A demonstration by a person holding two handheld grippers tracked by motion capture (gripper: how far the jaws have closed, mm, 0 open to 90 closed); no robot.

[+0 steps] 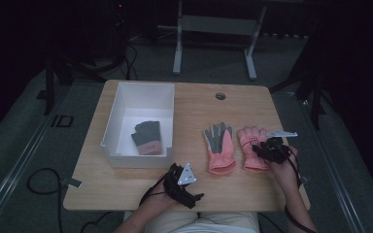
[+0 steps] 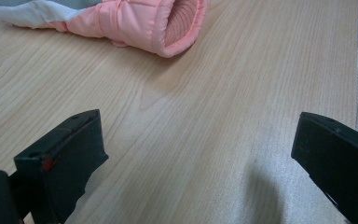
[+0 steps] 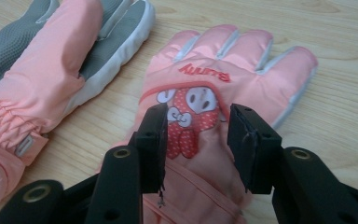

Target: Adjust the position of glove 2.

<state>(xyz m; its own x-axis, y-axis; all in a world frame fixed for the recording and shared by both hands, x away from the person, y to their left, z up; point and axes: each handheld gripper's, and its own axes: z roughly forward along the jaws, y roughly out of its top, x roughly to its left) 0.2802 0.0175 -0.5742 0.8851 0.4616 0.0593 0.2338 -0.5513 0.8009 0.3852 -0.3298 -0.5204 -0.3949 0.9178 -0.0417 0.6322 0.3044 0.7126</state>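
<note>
Two pink gloves lie side by side on the wooden table [image 1: 194, 109]. The left one [image 1: 219, 148] [image 3: 51, 70] is palm up, showing grey; its cuff [image 2: 140, 23] faces my left gripper. The right one [image 1: 250, 145] [image 3: 242, 70] lies back up, with a dotted cartoon patch. My right gripper [image 1: 264, 148] [image 3: 196, 135] hovers over that patch, jaws apart on either side of it and not pressing the fabric. Near the table's front edge my left gripper [image 1: 190, 188] [image 2: 196, 149] stands wide open over bare wood.
A white bin [image 1: 121, 104] at the left of the table holds a grey glove with a pink cuff [image 1: 147, 137]. A round cable hole [image 1: 220, 96] sits near the far edge. A white desk frame [image 1: 213, 29] stands beyond on the dark floor.
</note>
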